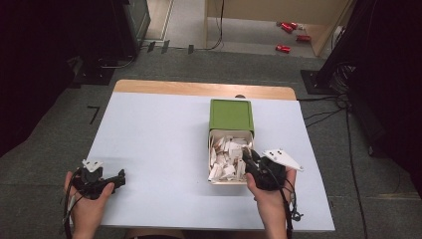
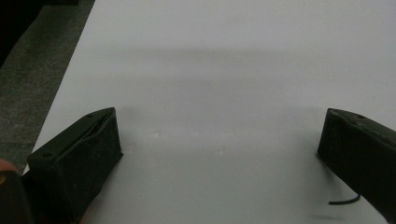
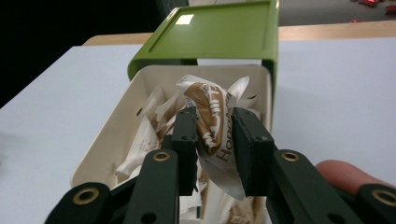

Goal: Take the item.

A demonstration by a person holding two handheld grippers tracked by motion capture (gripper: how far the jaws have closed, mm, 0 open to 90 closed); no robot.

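While your right hand-held gripper [image 3: 212, 135] pinches a crumpled white-and-brown sachet [image 3: 212, 114] just above the cream drawer [image 3: 105, 144] pulled out of its green sleeve [image 3: 219, 32], your left hand-held gripper [image 2: 219, 140] rests wide open, holding nothing, on the pale surface [image 2: 224, 60].

Pale blue-white table [image 1: 159, 149], wooden far edge; green-lidded cream drawer box [image 1: 230, 115] of packets rests on it.

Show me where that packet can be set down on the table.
Bare table lies between the left gripper and the drawer box, and on to the far edge. It is crowded at the drawer, where the right gripper pinches the packet.
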